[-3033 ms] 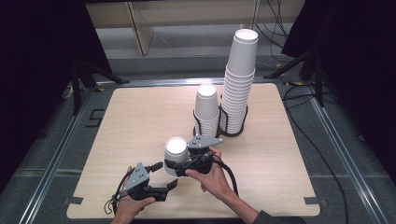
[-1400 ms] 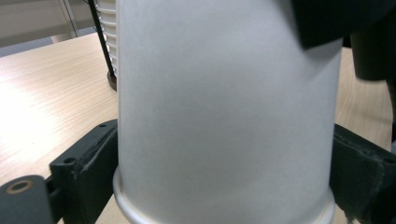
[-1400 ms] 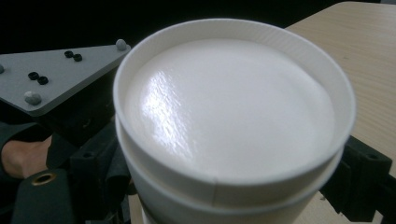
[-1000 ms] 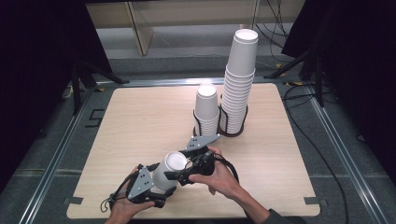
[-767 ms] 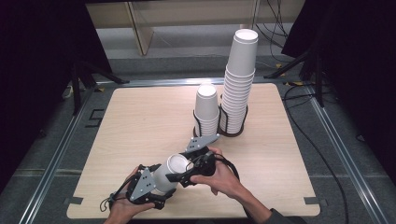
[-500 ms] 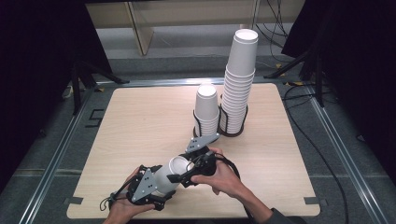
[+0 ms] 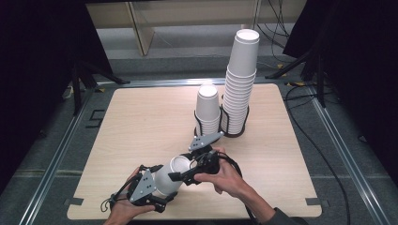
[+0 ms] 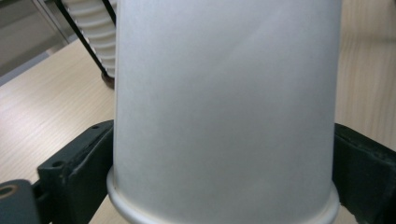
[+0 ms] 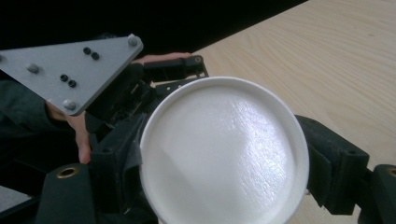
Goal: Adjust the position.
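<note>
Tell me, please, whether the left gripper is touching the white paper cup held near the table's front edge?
Touching. In the left gripper view, the left gripper has its black jaws pressed against both sides of the cup, with no gap showing.

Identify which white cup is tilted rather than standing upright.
The single cup held between both grippers near the table's front edge; the others stand stacked upside down in the black racks.

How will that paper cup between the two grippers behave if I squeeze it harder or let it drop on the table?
The cup looks thin-walled and hollow, so a harder squeeze from the left gripper or right gripper would probably dent it. It seems very light for its size. Dropped on its side on the table, its round tapered body would likely roll in a curve.
</note>
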The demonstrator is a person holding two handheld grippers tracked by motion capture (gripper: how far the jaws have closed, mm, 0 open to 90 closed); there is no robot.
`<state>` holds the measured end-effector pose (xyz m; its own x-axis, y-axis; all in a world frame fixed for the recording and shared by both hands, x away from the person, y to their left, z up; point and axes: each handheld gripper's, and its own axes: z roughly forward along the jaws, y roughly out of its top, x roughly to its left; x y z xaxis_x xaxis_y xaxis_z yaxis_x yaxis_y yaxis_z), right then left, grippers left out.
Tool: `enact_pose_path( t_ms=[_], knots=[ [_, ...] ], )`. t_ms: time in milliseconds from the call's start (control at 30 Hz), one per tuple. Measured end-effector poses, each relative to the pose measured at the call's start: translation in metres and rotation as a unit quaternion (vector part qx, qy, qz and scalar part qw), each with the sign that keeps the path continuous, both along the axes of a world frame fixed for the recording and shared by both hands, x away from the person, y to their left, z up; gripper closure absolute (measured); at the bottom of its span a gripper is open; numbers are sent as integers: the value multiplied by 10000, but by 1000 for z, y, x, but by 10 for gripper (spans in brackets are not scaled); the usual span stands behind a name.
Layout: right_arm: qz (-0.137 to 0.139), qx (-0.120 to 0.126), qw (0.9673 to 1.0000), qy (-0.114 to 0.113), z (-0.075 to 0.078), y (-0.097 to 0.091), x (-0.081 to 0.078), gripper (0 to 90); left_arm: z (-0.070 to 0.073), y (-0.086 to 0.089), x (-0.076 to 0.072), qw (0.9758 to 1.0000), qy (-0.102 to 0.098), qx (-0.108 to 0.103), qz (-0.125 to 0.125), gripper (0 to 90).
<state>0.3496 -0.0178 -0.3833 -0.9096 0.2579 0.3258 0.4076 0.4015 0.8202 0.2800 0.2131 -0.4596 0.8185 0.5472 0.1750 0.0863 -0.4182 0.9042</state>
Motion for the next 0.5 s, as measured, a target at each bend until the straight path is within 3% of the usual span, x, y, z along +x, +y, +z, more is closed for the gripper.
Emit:
enact_pose_path(
  t_ms=[67, 100, 133, 167, 233, 267, 400, 500],
  knots=[
    [-48, 156, 9998, 63, 1, -4, 3, 241, 2, 2, -1, 9998, -47, -210, 3, 26],
    [-51, 257, 9996, 132, 2, -5, 4, 241, 2, 2, -1, 9998, -47, -210, 3, 26],
    [-61, 321, 9992, 241, 3, -8, 5, 241, 4, 3, -1, 9993, -92, -354, -36, 26],
    [-16, 449, 9983, 358, 3, -9, 6, 241, 4, 3, -1, 9993, -92, -354, -36, 27],
    [-80, 495, 9976, 469, 4, -12, 7, 242, 5, 3, -1, 9981, -100, -610, -61, 26],
    [-65, 696, 9960, 558, 2, -15, 11, 243, 4, 3, 0, 9978, -86, -648, -52, 23],
    [-152, 678, 9959, 583, 0, -15, 12, 245, 2, 1, -1, 9976, -109, -677, 8, 14],
    [-98, 834, 9944, 634, 0, -15, 12, 247, 3, 2, -1, 9973, -131, -722, 62, 12]
  ],
)
